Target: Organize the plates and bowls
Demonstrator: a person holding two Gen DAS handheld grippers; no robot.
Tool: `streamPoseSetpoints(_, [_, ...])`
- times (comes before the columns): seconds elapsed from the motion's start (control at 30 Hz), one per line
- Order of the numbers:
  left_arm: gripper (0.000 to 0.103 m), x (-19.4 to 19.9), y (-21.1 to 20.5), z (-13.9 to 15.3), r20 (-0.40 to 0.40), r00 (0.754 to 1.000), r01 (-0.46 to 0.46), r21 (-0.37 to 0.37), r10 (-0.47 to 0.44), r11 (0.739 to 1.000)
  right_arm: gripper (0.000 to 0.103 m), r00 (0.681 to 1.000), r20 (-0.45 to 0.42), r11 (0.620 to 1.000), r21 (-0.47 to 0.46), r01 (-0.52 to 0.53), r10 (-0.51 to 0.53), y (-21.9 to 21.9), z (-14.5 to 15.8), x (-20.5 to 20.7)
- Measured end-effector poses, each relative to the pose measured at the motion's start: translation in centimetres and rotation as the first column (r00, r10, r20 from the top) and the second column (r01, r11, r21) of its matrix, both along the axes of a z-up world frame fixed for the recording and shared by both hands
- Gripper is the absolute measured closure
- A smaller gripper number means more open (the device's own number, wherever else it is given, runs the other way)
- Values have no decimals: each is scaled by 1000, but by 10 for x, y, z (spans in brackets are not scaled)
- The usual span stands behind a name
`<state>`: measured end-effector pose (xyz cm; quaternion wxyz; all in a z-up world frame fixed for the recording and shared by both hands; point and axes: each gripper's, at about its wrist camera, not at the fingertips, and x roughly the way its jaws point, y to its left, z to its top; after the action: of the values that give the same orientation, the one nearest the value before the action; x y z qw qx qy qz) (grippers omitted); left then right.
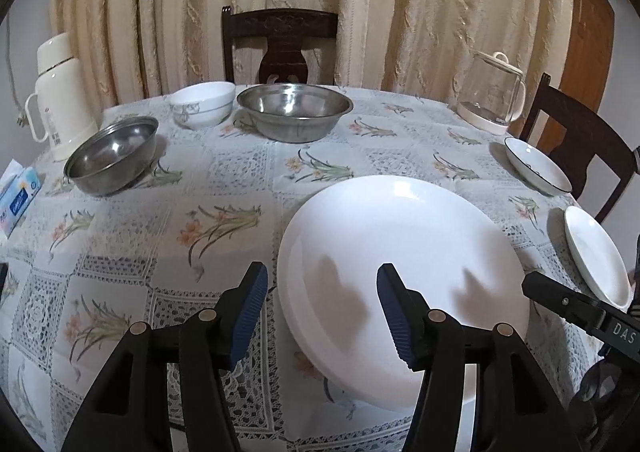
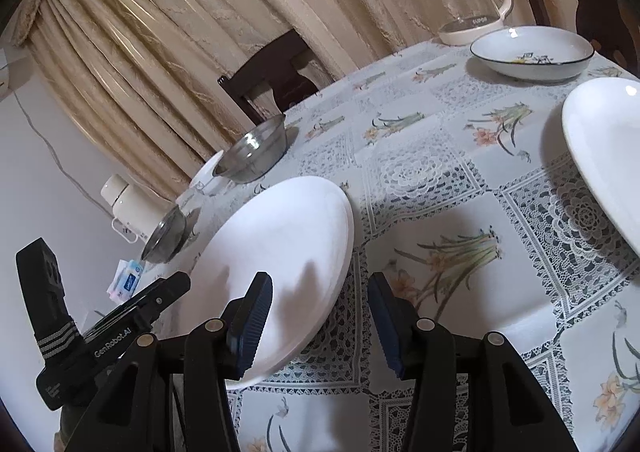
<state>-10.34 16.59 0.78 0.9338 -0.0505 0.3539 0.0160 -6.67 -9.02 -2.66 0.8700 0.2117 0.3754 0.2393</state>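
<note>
Glossy white ceramic plate (image 1: 400,272) on a lace-patterned, floral tablecloth (image 1: 224,180); two dull, scuffed steel bowls (image 1: 294,112) beyond; clear glass kettle (image 1: 494,92); dark carved wooden chair (image 1: 280,44); ribbed blue claw pads (image 1: 250,312).

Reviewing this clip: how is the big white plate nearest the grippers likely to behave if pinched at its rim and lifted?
The big white plate looks rigid and glazed; its glossy highlight suggests the ribbed pads could slip on it. It is wide and shallow, so a rim pinch would probably let it sag downward. It looks ceramic, so likely breakable if dropped on the table.
</note>
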Motion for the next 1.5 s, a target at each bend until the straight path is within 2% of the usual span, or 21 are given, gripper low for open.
streamPoseSetpoints(0.23, [45,3,-12,5,12,1000,22,18,-22,1000,49,999,35,999,31,9,-10,-5,4,-5])
streamPoseSetpoints(0.4, [44,5,-20,5,10,999,39,27,-39,999,31,994,97,997,58,49,-54,-13,10,-12])
streamPoseSetpoints(0.5, [44,6,-23,5,7,999,48,28,-48,998,26,992,113,996,71,55,-62,-16,11,-13])
streamPoseSetpoints(0.6, [44,7,-26,5,2,999,50,23,-50,998,26,991,115,994,91,57,-67,-19,9,-11])
streamPoseSetpoints(0.8, [44,3,-34,10,-1,998,61,24,-60,998,26,980,181,992,104,64,-83,-20,14,-19])
streamPoseSetpoints(0.97, [44,-10,-45,25,28,996,82,39,-83,996,25,982,162,985,156,75,-100,-29,9,-16])
streamPoseSetpoints(1.2, [40,-28,-55,32,32,994,106,44,-108,993,25,981,163,984,156,83,-109,-29,9,-17])
streamPoseSetpoints(1.5, [40,-25,-63,34,17,990,138,24,-138,990,25,981,156,983,161,91,-116,-30,8,-17])
